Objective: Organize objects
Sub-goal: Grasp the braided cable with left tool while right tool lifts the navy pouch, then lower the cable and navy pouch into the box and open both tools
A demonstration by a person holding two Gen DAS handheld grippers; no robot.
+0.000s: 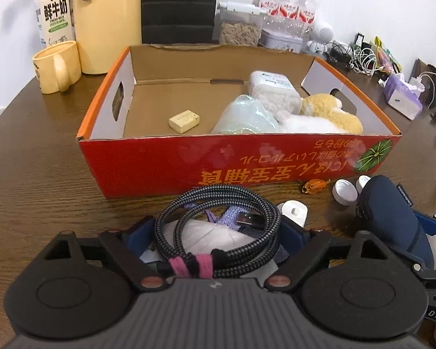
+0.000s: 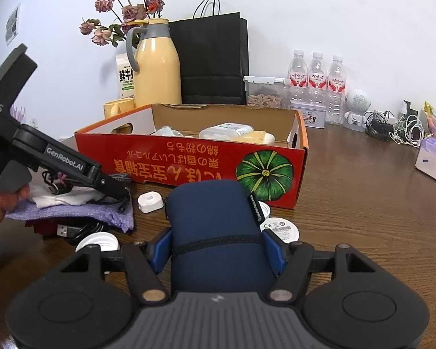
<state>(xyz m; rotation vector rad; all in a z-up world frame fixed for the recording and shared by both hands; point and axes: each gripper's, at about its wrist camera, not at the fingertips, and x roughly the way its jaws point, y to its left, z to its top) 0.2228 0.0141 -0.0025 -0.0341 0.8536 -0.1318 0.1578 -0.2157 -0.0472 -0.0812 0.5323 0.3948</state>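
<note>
A red cardboard box (image 1: 148,160) stands open on the brown table; it also shows in the right wrist view (image 2: 189,163). Inside lie a small wooden block (image 1: 184,121), a pale plastic bag (image 1: 247,116), a white container (image 1: 273,87) and a yellow plush toy (image 1: 331,110). My left gripper (image 1: 218,232) is closed around a coiled braided cable (image 1: 218,226) with a pink strap, in front of the box, over white and purple cloths (image 2: 81,206). My right gripper (image 2: 218,247) is shut on a navy blue pouch (image 2: 218,226), also near the box's front.
White caps (image 1: 345,191) and a white clip (image 1: 293,210) lie on the table by the box. A yellow mug (image 1: 56,67), yellow jug (image 1: 107,20) and milk carton (image 1: 53,11) stand behind left. Water bottles (image 2: 316,84), a black bag (image 2: 212,58), cables (image 2: 392,128) and tissues (image 2: 434,160) stand at back right.
</note>
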